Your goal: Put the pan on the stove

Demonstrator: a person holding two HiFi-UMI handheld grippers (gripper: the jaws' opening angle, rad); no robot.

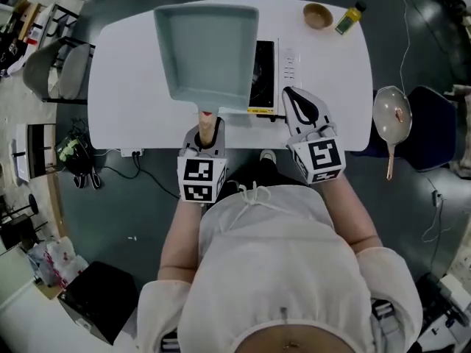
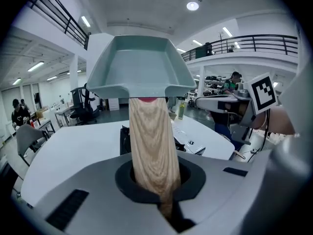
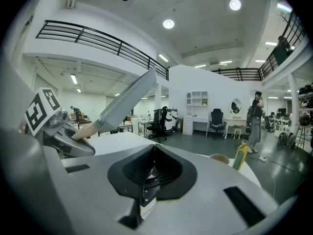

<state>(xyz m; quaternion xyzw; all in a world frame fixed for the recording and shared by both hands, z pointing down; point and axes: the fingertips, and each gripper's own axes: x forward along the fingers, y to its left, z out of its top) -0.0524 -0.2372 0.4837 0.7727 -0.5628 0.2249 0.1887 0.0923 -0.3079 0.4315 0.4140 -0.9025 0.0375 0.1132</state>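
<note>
Upper middle: pan (image 1: pixel 206 50) lifted over stove (image 1: pixel 264 79), wooden handle (image 2: pixel 151 146) clenched in left tool (image 1: pixel 208 126); right tool (image 1: pixel 290 94) closed, empty.

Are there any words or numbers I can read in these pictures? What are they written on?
No words or numbers can be read.
On the stove, the control panel marks: too small to read.
The yellow strip at its front: too small.
The bottle label: too blurred.
The square markers: patterns, no letters.
The pan: no print shows.
</note>
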